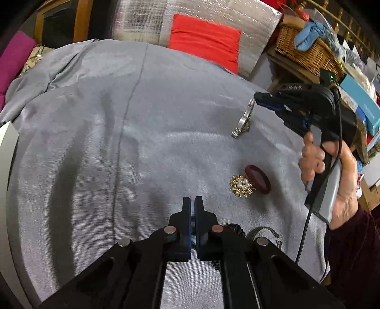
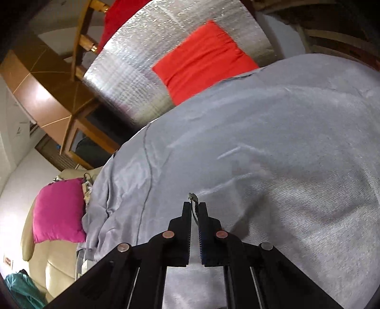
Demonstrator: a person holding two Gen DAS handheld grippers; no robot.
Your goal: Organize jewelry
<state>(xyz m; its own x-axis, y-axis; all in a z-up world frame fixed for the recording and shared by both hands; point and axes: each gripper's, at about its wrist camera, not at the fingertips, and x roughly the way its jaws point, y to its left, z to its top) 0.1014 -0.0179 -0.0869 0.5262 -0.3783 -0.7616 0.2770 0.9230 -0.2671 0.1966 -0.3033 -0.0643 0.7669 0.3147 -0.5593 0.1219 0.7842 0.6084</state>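
The silver watch [image 1: 244,118] hung from the right claw [image 1: 257,101], its band running lengthwise from the claw's tips down and toward the lower left, the lower end touching or just above the grey cloth [image 1: 118,118] over the worktop. In the right wrist view that claw [image 2: 194,206] was pinched almost shut on a thin dark piece of the band [image 2: 195,210], with a small metal end [image 2: 192,196] poking out past the tips.

A hand [image 1: 332,180] gripped the right tool's pistol handle, fingers curled around it, a dark red sleeve [image 1: 351,249] at the wrist and a black cable [image 1: 306,228] trailing down. The tool was tilted, its tips aimed left in the left wrist view.

The left claw [image 1: 192,202] was fully closed, its blue pads together; whether it held anything could not be told. Just behind it lay a dark beaded piece [image 1: 235,228] and a thin wire bangle [image 1: 263,231], partly hidden by the linkage.

A gold and pearl brooch [image 1: 242,185] lay on the cloth touching a dark red ring-shaped bangle [image 1: 258,178], whose long axis ran from upper left to lower right. Both sat between the left claw and the watch.

A blue box [image 1: 363,104] at the right edge carried pale lettering too blurred to read. A wicker basket [image 1: 306,50] stood behind, and a red cushion [image 1: 206,38] rested against silver padding [image 1: 249,21].
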